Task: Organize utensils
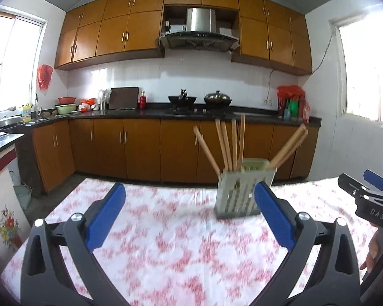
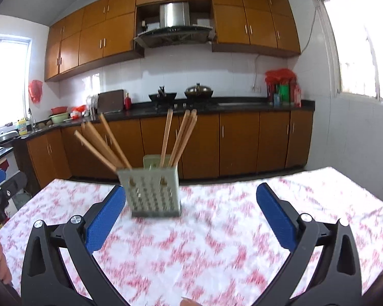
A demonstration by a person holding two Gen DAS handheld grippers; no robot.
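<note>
A pale green perforated plastic utensil holder [image 1: 245, 187] is seen standing upright towards the far side of a table covered in a white cloth with a red floral print [image 1: 181, 244], with a handful of long wooden chopsticks [image 1: 227, 145] fanned out of its top, their long axes rising and splaying to left and right. Both hand-held tools are shown empty: the left gripper [image 1: 190, 213] is spread wide, as is the right gripper [image 2: 191, 214], and nothing is pinched by either. The holder is framed ahead and to the right of the left gripper's line, and ahead and left of centre for the right gripper, so it is placed between the two. Neither is clearly nearer. Brown kitchen cabinets [image 2: 242, 142] are visible beyond the table.
</note>
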